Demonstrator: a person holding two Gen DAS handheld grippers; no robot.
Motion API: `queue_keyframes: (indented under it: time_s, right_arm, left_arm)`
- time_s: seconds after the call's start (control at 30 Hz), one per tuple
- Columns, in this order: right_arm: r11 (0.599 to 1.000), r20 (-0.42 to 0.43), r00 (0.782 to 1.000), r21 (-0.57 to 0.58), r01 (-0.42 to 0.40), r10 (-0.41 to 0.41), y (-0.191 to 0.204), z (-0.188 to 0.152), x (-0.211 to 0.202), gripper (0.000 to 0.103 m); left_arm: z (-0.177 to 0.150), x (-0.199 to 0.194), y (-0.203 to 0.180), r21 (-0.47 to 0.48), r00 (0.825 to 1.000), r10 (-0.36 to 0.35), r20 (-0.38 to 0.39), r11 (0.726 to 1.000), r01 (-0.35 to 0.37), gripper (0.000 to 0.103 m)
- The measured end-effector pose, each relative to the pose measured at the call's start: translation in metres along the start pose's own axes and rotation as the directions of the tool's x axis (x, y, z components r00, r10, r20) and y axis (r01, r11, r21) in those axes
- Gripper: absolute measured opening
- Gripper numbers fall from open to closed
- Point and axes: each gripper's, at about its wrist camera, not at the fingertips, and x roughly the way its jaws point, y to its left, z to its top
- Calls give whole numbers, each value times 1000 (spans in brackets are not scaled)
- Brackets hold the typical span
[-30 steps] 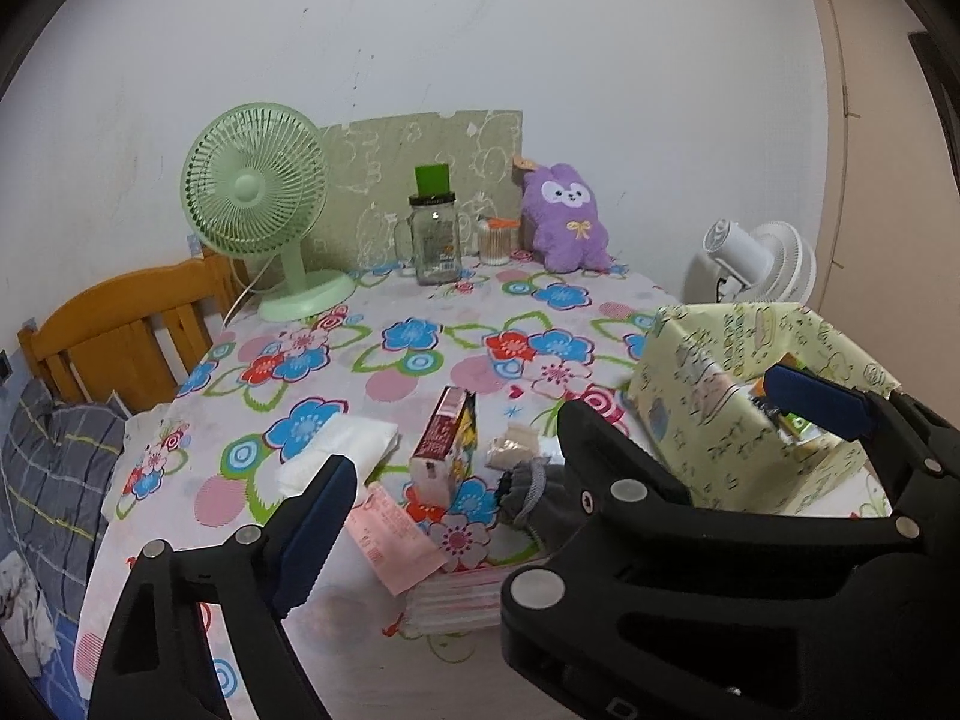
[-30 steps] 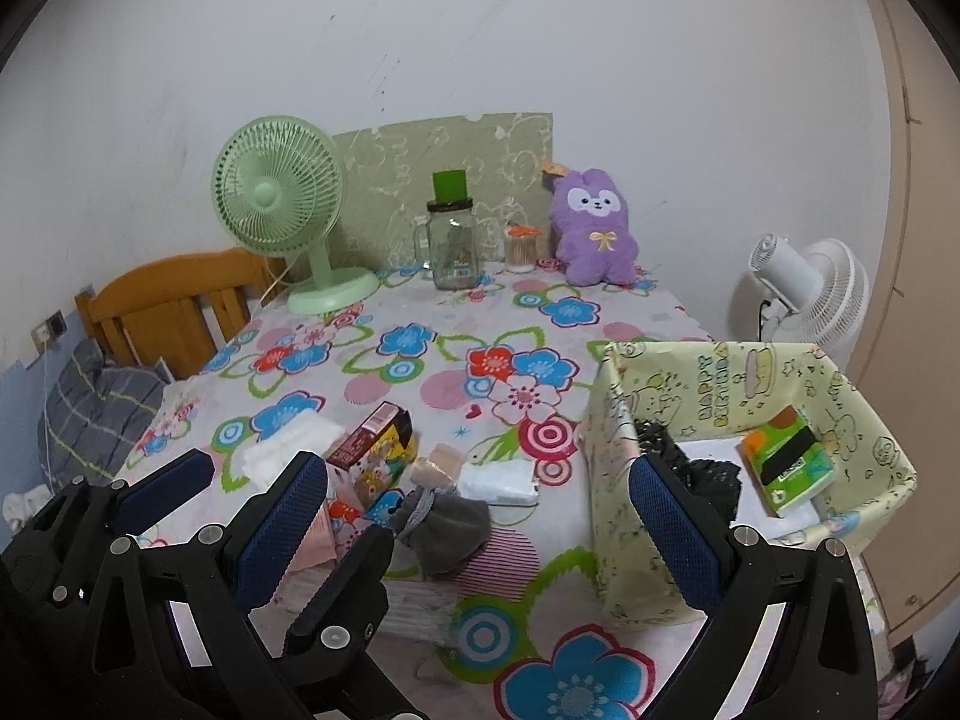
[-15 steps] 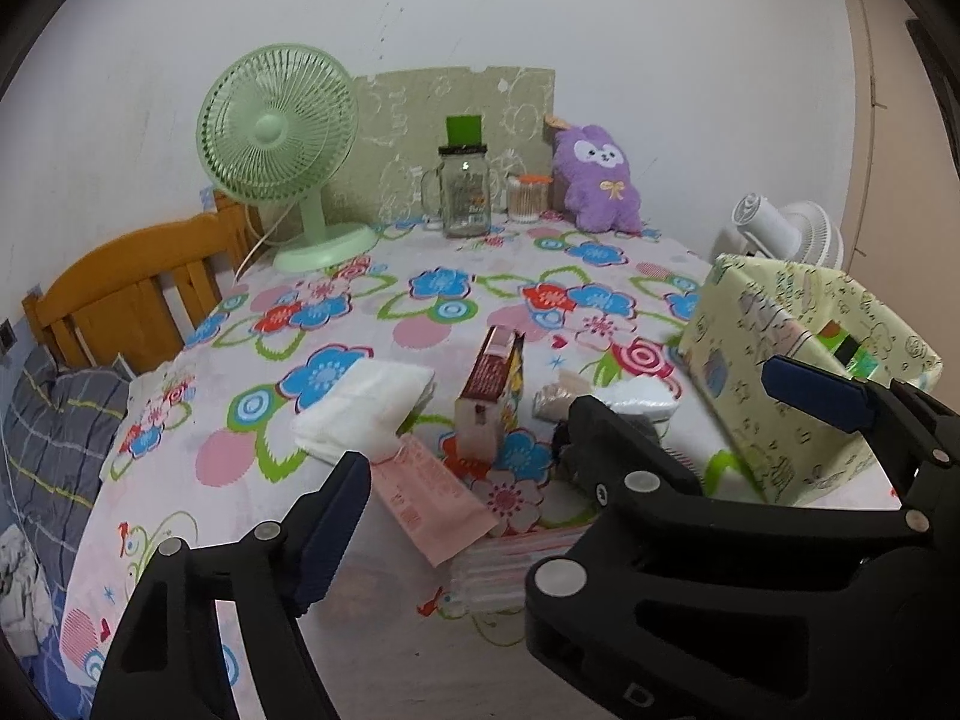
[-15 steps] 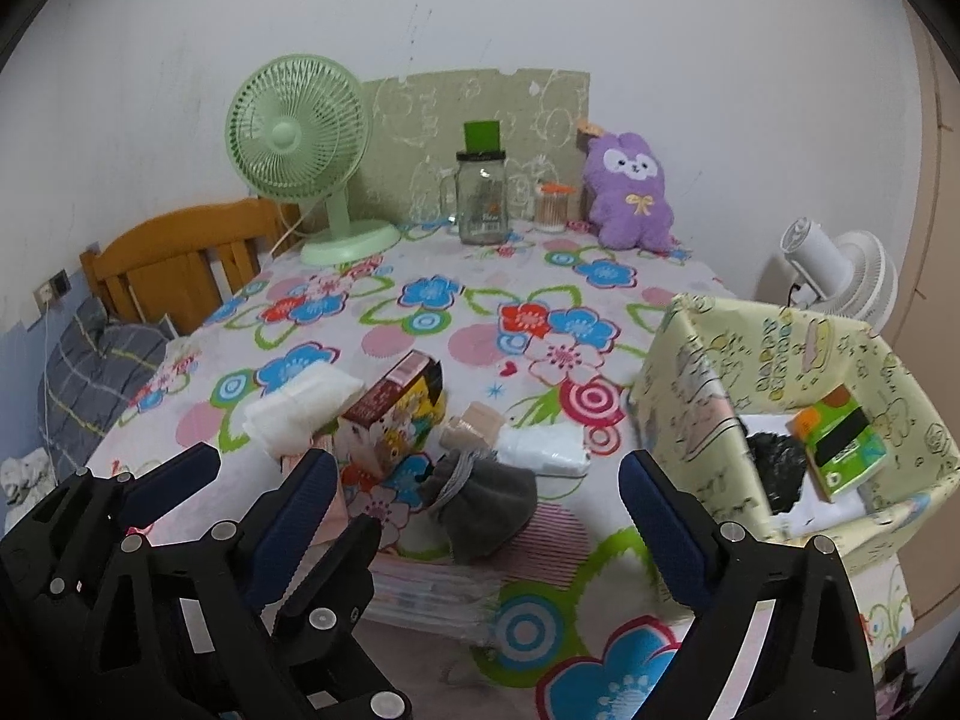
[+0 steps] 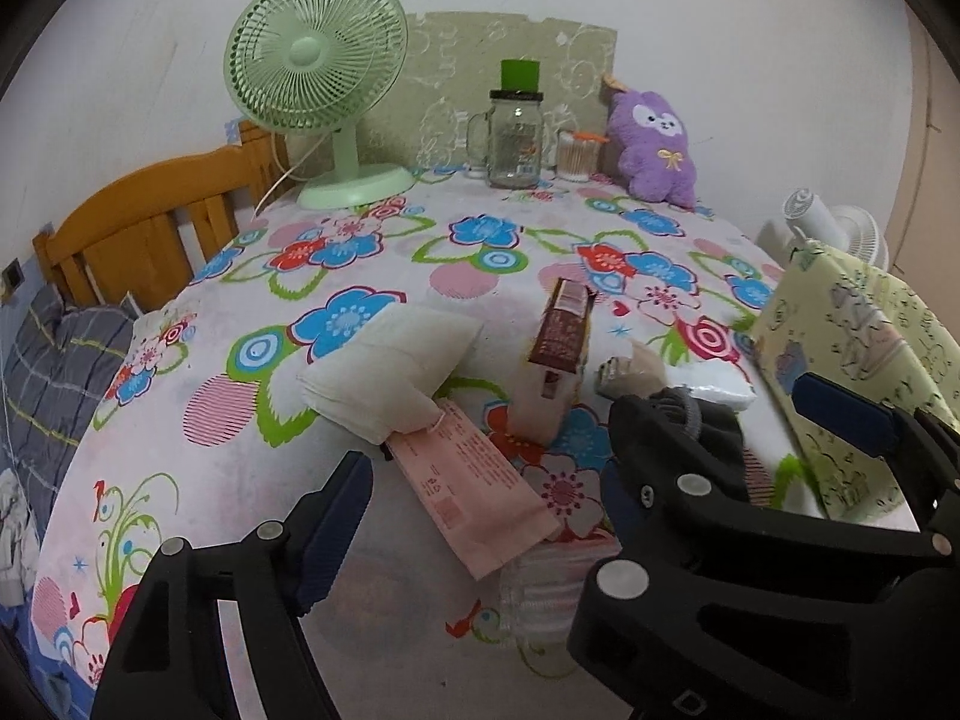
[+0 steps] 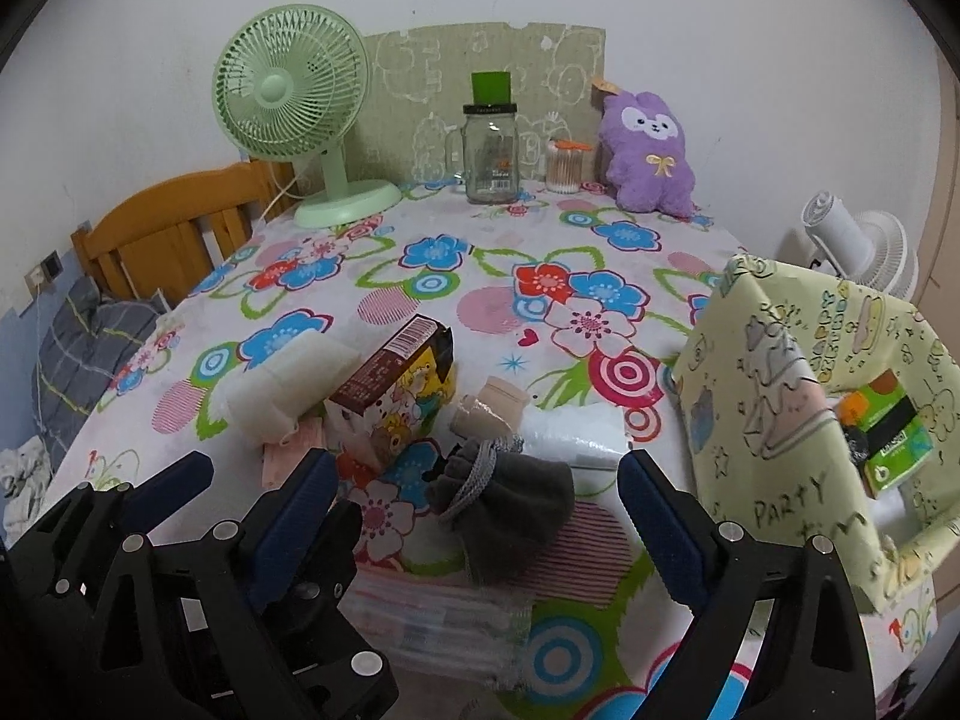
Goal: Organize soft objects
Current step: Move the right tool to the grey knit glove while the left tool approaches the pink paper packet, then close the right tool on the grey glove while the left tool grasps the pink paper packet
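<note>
Floral tablecloth (image 6: 540, 276); both tools gape empty, right tool (image 6: 474, 516) framing grey pouch (image 6: 510, 510), left tool (image 5: 576, 462) alongside.

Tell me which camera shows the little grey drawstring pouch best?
The right wrist view: the grey pouch lies whole between its open fingers. In the left wrist view, the right gripper hides most of the pouch.
</note>
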Motion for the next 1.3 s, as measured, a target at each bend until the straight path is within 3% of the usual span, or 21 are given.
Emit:
queue_keyframes:
  time_s: [0.33, 0.7, 0.83, 0.93, 1.03, 1.3]
  right_arm:
    - [999, -79, 997, 51, 18, -14, -8, 0, 29, 96]
    - [997, -134, 991, 69, 32, -22, -14, -2, 48, 91]
    - [996, -145, 989, 90, 15, -2, -15, -3, 50, 81]
    - [995, -162, 987, 102, 2, 14, -16, -4, 52, 68]
    - [995, -166, 986, 102, 0, 17, -16, -5, 52, 65]
    - [996, -167, 986, 89, -7, 22, -13, -5, 45, 60]
  left_arm:
    - [2, 25, 5, -40, 997, 51, -56, 998, -53, 74]
    - [1, 39, 5, -47, 994, 54, -93, 997, -59, 69]
    - [-1, 36, -1, -31, 996, 41, -85, 999, -44, 56]
    - [-1, 35, -4, -11, 996, 33, -80, 999, -34, 50]
    - [-1, 34, -5, -9, 997, 14, -82, 1000, -15, 41]
    - [-2, 28, -4, -23, 996, -3, -85, 1000, 1, 39]
